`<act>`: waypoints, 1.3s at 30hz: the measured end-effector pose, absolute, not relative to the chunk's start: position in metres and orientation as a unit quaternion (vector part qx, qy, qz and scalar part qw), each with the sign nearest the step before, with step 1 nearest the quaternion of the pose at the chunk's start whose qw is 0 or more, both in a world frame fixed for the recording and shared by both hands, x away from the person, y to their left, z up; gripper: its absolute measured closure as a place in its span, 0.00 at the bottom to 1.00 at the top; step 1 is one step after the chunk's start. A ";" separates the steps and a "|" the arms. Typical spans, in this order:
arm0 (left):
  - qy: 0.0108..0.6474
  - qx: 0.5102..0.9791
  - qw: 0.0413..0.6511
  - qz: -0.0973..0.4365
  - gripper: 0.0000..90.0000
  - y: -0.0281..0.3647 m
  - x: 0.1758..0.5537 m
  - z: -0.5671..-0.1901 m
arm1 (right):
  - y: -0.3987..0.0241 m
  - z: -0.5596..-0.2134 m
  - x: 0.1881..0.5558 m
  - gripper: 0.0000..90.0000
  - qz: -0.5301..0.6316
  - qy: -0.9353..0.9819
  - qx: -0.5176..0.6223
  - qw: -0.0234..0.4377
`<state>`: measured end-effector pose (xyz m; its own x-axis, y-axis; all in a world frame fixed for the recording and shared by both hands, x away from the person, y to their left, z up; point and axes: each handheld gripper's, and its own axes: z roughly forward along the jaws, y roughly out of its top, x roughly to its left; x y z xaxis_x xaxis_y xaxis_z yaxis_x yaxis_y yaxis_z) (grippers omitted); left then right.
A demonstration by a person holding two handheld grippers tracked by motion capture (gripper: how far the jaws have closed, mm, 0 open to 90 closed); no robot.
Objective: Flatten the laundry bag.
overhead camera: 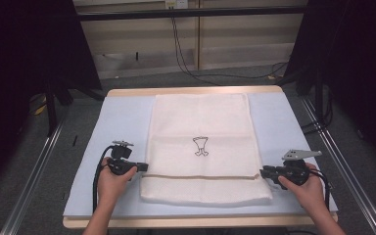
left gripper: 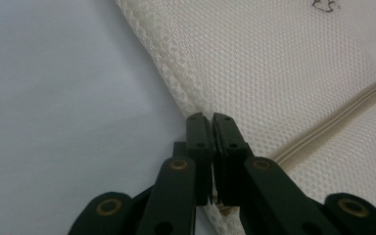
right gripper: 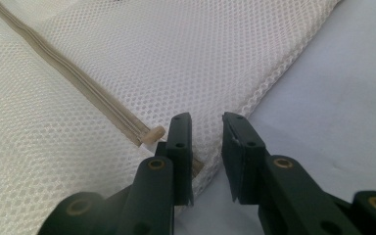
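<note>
A white mesh bag (overhead camera: 200, 122) with a small black drawing lies flat on a pale blue mat (overhead camera: 122, 117). A beige zipper (overhead camera: 200, 176) runs across the bag near its front. My left gripper (overhead camera: 144, 168) is at the bag's left edge by the zipper's end. In the left gripper view its jaws (left gripper: 210, 117) are pressed together on the mesh edge (left gripper: 186, 98). My right gripper (overhead camera: 263, 172) is at the bag's right edge. Its jaws (right gripper: 206, 117) stand apart over the mesh edge (right gripper: 254, 93), just right of the cream zipper tab (right gripper: 152, 135).
The mat covers a wooden table (overhead camera: 196, 91) whose rim shows at the back and front. Metal rails (overhead camera: 39, 161) run along the floor on both sides. Black cables (overhead camera: 186, 63) trail over the carpet behind the table. Dark curtains stand at the far left and right.
</note>
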<state>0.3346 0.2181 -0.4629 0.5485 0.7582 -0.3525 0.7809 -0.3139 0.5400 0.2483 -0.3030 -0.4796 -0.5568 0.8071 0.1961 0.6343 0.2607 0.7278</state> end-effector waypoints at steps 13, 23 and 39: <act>0.493 0.797 0.348 -0.010 0.97 0.245 0.325 -0.461 | -0.275 -0.479 0.256 0.83 0.395 0.803 0.432 0.110; 0.501 0.790 0.355 -0.014 0.97 0.255 0.322 -0.458 | -0.268 -0.479 0.255 0.85 0.396 0.810 0.418 0.111; 0.499 0.801 0.331 -0.006 0.96 0.259 0.314 -0.458 | -0.260 -0.480 0.248 0.87 0.400 0.818 0.398 0.114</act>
